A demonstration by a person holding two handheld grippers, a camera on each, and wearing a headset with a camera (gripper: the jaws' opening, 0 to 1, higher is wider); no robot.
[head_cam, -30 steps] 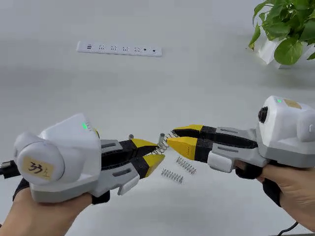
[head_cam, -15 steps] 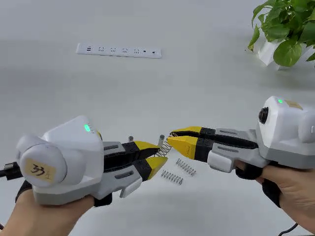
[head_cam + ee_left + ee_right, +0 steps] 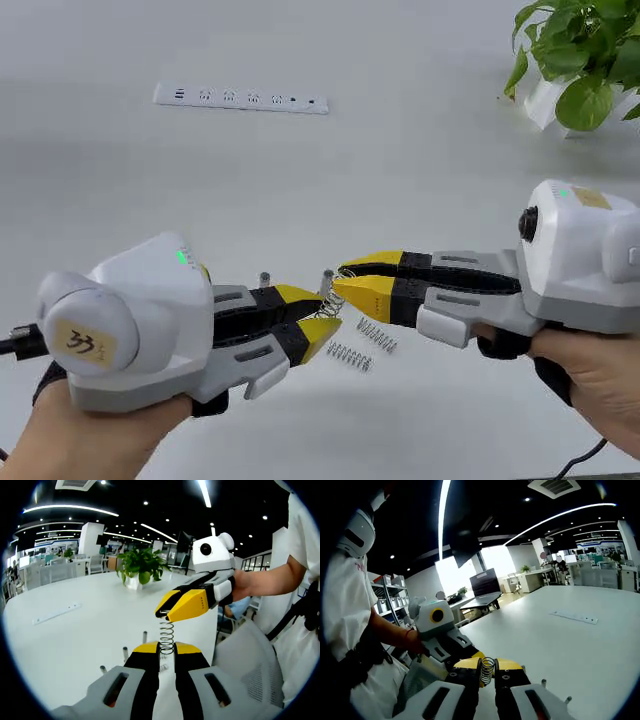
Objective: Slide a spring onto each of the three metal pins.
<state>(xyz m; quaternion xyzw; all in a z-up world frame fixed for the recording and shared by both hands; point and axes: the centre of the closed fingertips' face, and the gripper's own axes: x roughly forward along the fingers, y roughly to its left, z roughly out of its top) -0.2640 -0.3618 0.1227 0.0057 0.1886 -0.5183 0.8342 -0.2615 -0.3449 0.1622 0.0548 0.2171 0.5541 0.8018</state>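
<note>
I hold one spring by both ends, left hand-held gripper and right hand-held gripper each pinched narrow on it (a pin stands just beside), probably to line it up.

A coiled spring spanned the left fingers and right fingers; two springs lay flat beneath, three pins upright nearby.

right gripper slightly higher, spring perhaps steeper
</note>
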